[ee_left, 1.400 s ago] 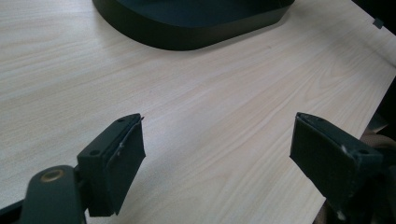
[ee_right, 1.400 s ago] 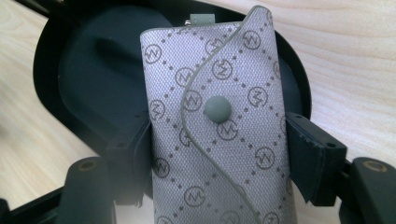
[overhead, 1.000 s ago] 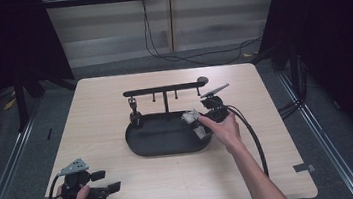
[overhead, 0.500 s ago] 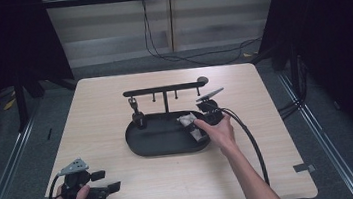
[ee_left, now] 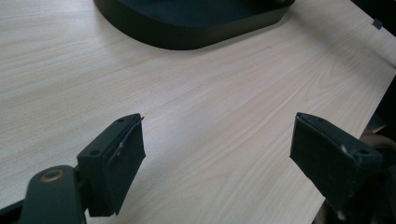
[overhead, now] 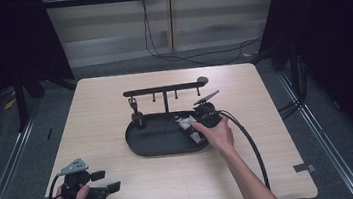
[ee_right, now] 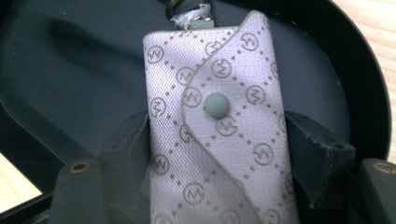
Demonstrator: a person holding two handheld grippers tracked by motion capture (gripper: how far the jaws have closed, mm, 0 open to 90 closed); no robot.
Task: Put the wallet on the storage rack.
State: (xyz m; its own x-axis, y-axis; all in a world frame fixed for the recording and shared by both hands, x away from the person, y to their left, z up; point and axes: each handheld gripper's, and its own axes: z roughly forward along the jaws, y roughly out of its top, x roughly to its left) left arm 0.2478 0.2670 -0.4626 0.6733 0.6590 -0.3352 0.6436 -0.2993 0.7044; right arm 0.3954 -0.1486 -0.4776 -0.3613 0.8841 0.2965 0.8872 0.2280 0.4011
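Note:
A grey patterned key pouch [ee_right: 219, 130] with a round snap lies flat in the black oval tray [ee_right: 359, 93]. My right gripper [ee_right: 218, 126] straddles it, and its jaws have just been opening, so the pads stand beside the pouch's edges without squeezing it. From above, the pouch [overhead: 186, 124] sits at the tray's [overhead: 139, 146] right end under the right gripper [overhead: 193, 126]. My left gripper [overhead: 106, 181] rests at the table's front left corner, open and empty, seen close in the left gripper view [ee_left: 219, 135] above bare wood.
A black rack [overhead: 163, 88] with small hooks rises from the tray's far side, and a dark key ring [overhead: 136, 115] hangs from it at the left. The right gripper's cable [overhead: 250, 146] trails toward the front edge.
The right hand has shifted slightly left over the tray's right end with the pouch. The left hand has stayed still.

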